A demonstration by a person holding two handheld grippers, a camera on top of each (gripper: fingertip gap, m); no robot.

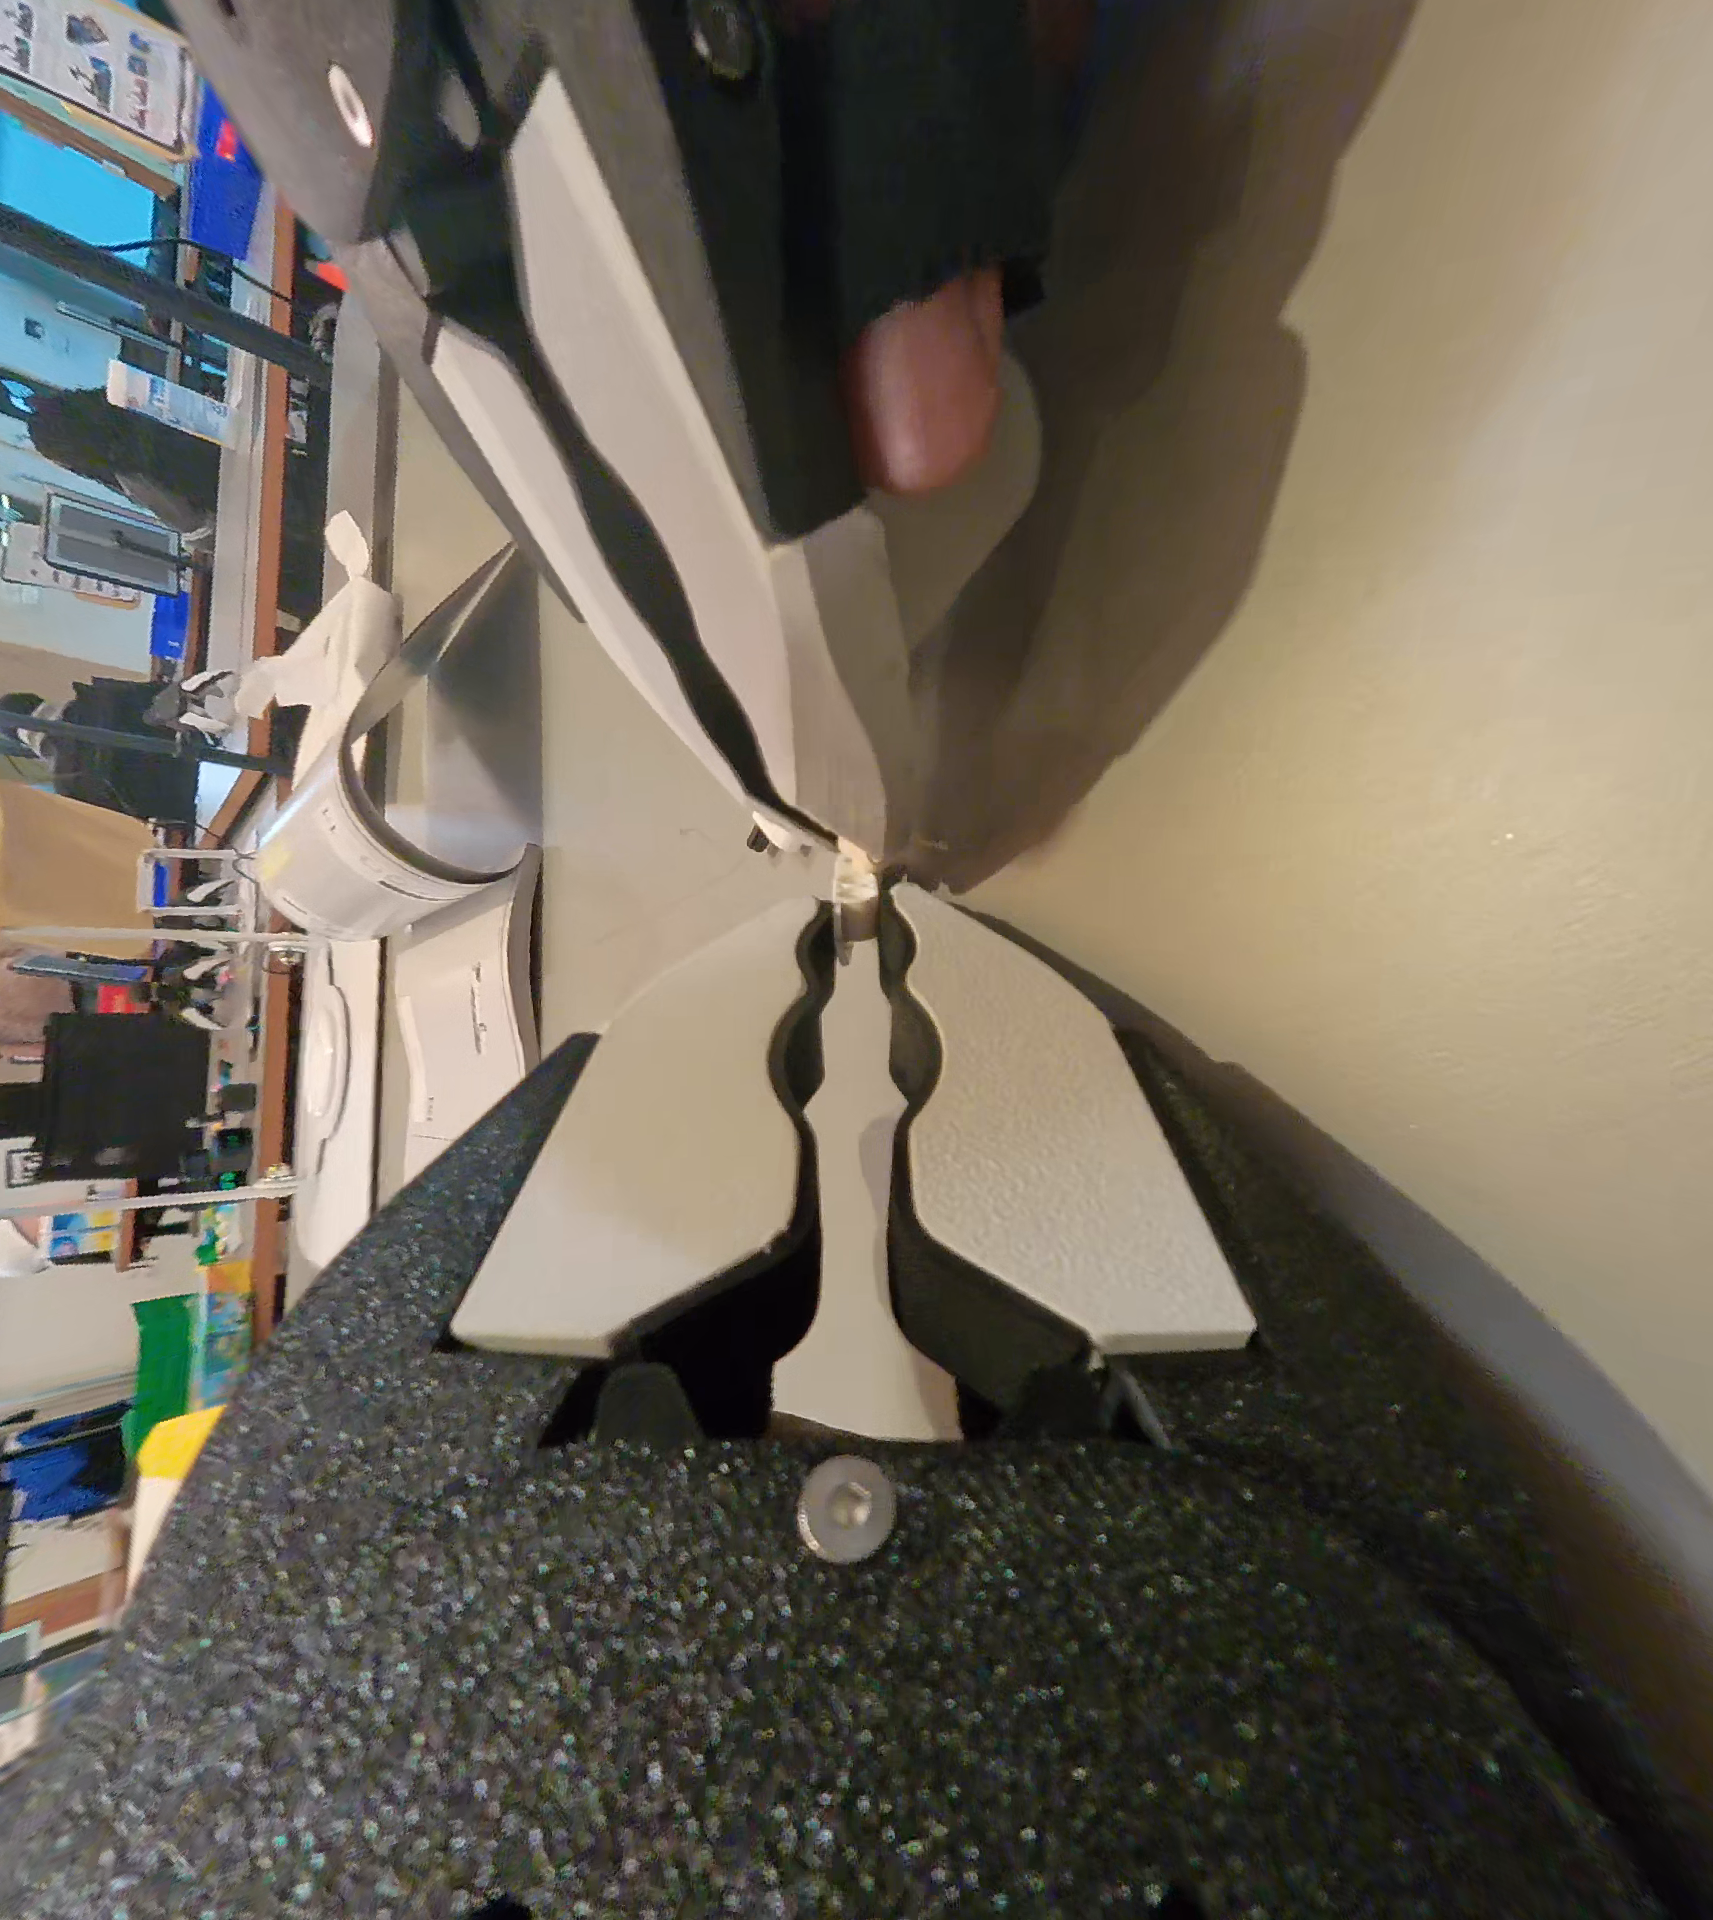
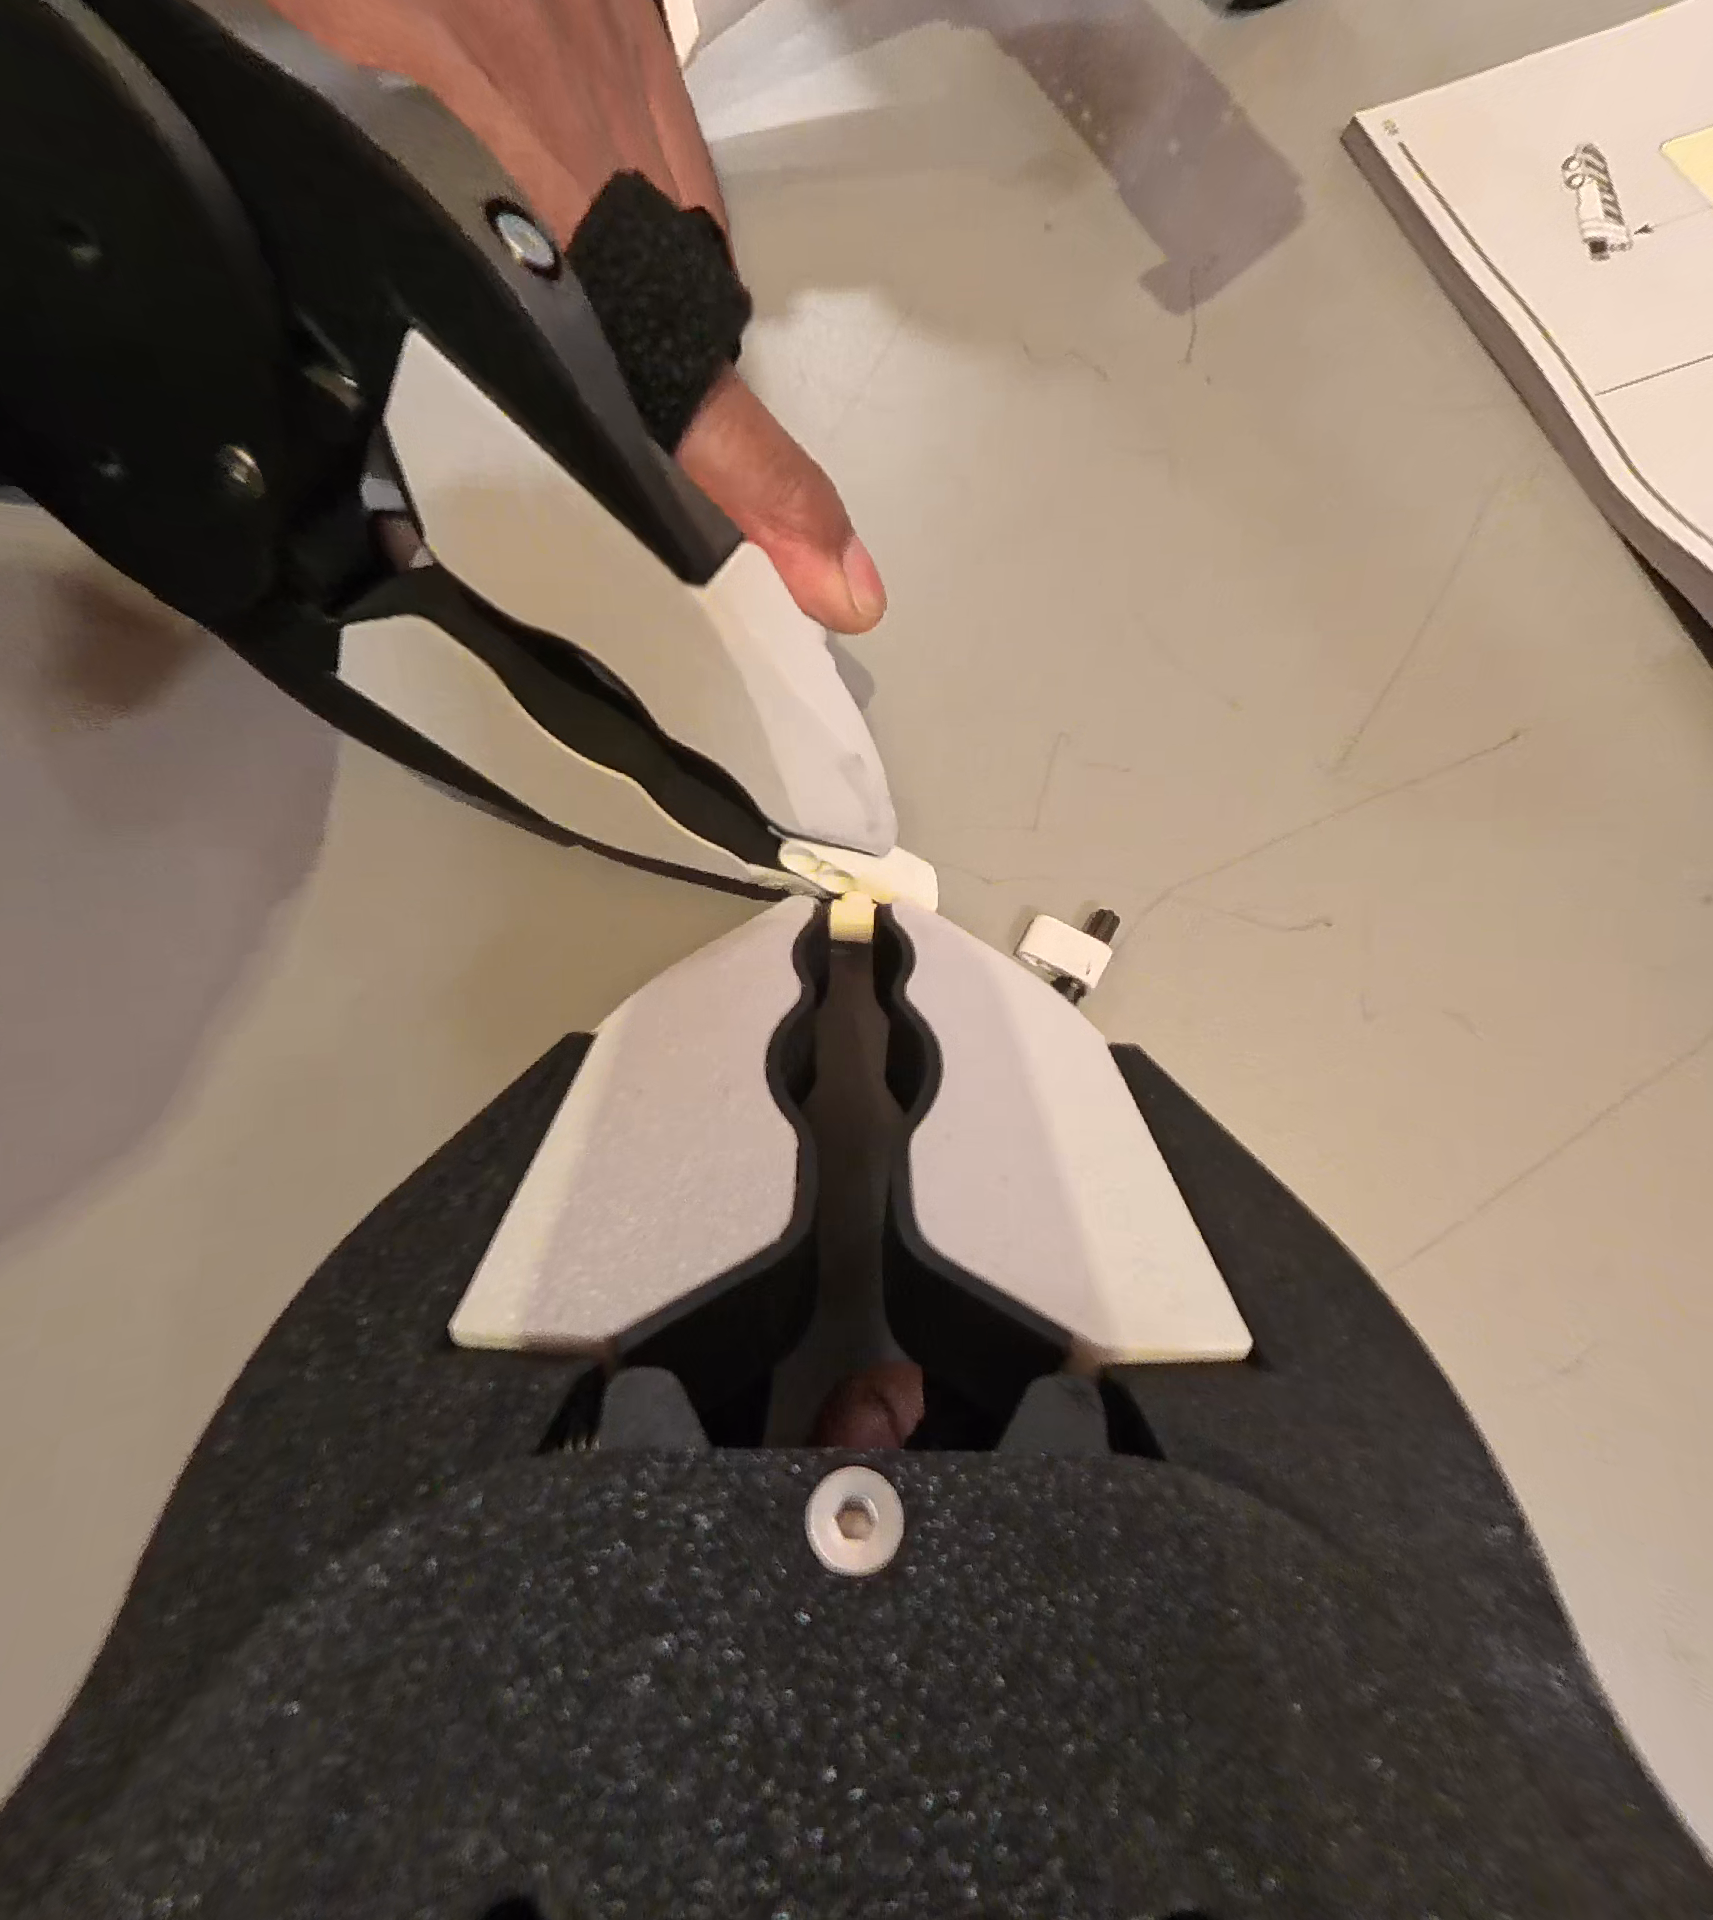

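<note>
I have both tools nearly closed, my right tool (image 2: 850, 920) and left tool (image 2: 810, 871) each pinching a small cream plastic piece (image 2: 909, 878), tip to tip just above the pale surface (image 2: 1247, 727).

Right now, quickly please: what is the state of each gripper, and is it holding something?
Left gripper: closed on a small white plastic piece at its fingertips.
Right gripper: closed on a small cream plastic piece, which meets the left gripper's part.

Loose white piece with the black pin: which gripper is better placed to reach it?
Right, probably: the loose white piece lies just beside the right gripper, farther from the left gripper. Both, though, already pinch small pale parts.
</note>
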